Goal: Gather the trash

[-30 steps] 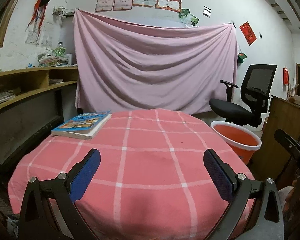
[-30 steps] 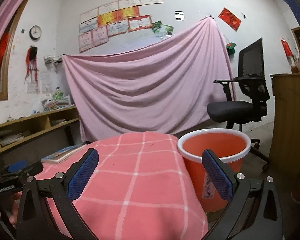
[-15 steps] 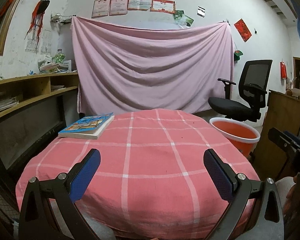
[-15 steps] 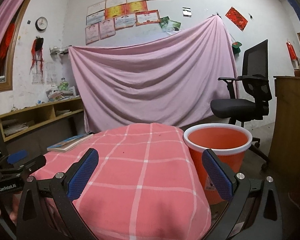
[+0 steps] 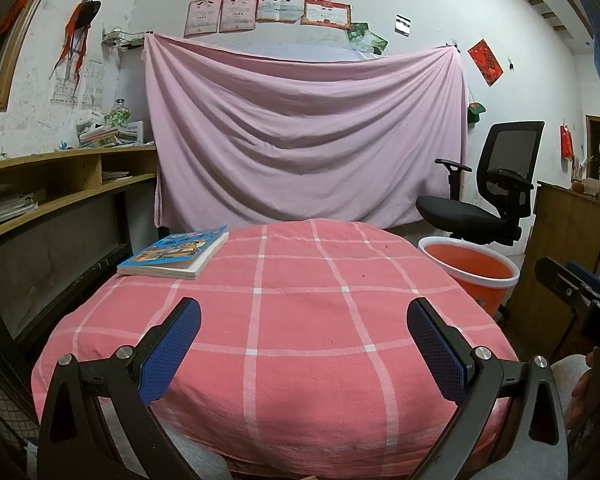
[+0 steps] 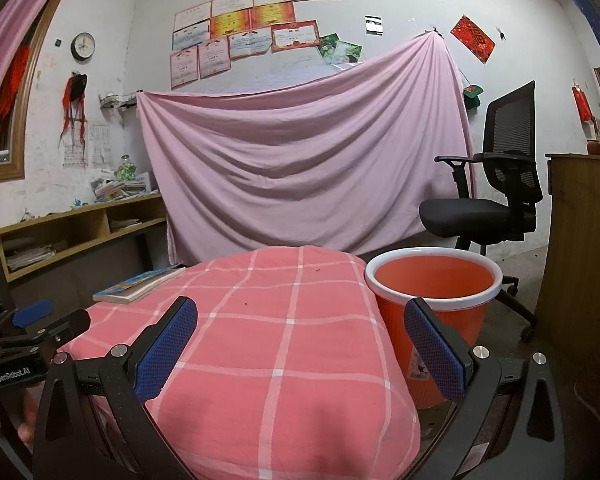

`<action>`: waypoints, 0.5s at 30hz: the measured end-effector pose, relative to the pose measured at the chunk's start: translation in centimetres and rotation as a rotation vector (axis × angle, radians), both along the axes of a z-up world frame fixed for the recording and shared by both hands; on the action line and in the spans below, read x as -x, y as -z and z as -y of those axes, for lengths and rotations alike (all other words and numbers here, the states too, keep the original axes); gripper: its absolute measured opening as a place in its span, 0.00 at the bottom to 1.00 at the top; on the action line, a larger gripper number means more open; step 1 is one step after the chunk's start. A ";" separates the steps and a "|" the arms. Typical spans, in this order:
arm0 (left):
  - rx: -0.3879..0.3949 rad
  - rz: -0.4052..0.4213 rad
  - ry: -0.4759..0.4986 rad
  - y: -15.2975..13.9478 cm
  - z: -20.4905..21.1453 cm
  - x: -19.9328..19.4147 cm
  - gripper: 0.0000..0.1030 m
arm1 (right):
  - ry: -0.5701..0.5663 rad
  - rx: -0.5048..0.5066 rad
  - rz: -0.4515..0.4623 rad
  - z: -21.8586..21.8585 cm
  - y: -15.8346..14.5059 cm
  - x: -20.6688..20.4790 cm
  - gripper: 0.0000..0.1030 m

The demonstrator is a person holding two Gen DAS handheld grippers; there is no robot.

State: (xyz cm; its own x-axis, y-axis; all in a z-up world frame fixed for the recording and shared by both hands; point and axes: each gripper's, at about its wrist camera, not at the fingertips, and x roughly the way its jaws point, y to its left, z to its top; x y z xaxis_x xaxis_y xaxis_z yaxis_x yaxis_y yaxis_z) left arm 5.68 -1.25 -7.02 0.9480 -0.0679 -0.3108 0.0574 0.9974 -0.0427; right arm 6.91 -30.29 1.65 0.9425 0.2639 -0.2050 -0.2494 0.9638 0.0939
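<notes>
An orange bin with a white rim stands on the floor to the right of the table; it also shows in the right wrist view. A round table with a pink checked cloth fills the middle. My left gripper is open and empty over the table's near edge. My right gripper is open and empty at the table's right side, beside the bin. No trash shows on the cloth except tiny dark specks.
A blue-covered book lies on the table's far left. A black office chair stands behind the bin. Wooden shelves run along the left wall, a wooden cabinet at the right. A pink sheet hangs behind.
Both grippers have drawn back and tilted up from the table, so more of the wall and the table's near edge shows. Both stay open.
</notes>
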 end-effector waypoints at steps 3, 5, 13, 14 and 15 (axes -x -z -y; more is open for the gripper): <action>0.000 0.000 0.000 0.0 0.0 0.0 0.98 | 0.000 -0.001 -0.001 0.0 0.0 -0.1 1.00; -0.001 0.001 0.000 0.0 0.0 0.0 0.98 | 0.000 0.000 0.000 0.0 0.0 0.0 1.00; -0.005 0.002 0.003 0.1 0.0 0.0 0.98 | 0.000 0.000 -0.001 0.0 0.0 0.0 1.00; -0.005 0.001 0.003 0.1 0.0 0.0 0.98 | 0.000 0.000 0.000 0.0 0.0 -0.1 1.00; -0.004 0.001 0.004 0.1 -0.1 0.0 0.98 | 0.000 0.000 0.000 0.0 0.0 -0.1 1.00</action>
State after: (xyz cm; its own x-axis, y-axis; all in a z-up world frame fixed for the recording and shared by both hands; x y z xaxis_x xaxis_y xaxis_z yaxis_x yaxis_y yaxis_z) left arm 5.66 -1.17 -7.15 0.9481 -0.0701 -0.3103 0.0612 0.9974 -0.0382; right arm 6.97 -30.33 1.63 0.9424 0.2641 -0.2051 -0.2495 0.9638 0.0943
